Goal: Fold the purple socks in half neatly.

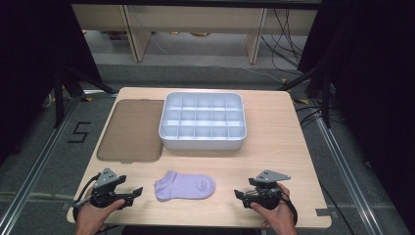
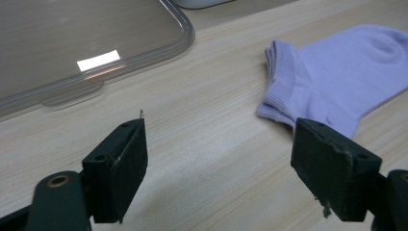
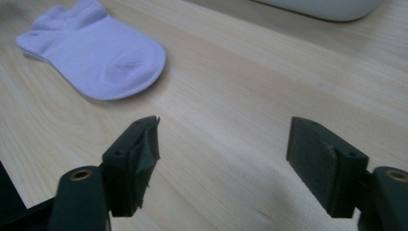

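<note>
Sock [image 1: 185,186]: light, soft, limp; likely best pinched at cuff | left tongs [image 1: 138,191]: apart, empty | right tongs [image 1: 238,194]: apart, empty | surface [image 1: 274,147]

I work at a pale wooden table [image 1: 274,142] standing on grey carpet [image 1: 205,73]. Metal rails [image 1: 29,171] run along the floor on both sides. Black curtains [image 1: 29,58] hang left and right. Beyond, light wooden desks [image 1: 195,22] stand with cables [image 1: 288,39] trailing beneath them.

A black figure 5 [image 1: 78,132] is marked on the grey floor [image 1: 44,147] (left of the table).
</note>
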`<state>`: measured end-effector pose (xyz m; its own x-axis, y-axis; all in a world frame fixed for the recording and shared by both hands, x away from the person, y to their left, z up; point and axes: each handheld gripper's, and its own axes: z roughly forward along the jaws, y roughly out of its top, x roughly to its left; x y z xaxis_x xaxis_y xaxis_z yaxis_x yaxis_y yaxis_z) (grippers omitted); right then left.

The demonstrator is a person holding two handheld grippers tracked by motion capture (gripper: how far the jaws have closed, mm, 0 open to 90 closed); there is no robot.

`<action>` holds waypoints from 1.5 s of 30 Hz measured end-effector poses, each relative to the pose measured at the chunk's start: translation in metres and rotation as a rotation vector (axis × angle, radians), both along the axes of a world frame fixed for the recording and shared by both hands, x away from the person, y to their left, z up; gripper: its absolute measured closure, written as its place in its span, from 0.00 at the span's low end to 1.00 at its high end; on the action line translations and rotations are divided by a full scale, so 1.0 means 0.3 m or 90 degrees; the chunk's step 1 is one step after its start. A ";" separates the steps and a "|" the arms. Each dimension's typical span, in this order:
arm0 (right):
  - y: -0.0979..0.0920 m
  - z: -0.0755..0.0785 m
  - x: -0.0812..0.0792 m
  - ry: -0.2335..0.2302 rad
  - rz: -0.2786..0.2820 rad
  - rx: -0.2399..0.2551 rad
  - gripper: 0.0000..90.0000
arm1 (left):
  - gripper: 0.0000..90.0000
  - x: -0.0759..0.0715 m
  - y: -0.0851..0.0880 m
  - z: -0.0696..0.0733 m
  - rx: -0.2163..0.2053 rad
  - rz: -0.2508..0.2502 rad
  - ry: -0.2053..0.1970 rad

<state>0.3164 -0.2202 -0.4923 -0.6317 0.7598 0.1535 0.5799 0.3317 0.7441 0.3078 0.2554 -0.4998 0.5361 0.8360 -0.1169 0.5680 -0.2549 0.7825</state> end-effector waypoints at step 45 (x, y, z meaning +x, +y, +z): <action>0.258 0.016 0.144 0.011 0.092 -0.035 0.58 | 0.26 0.011 0.001 0.001 0.025 -0.019 0.023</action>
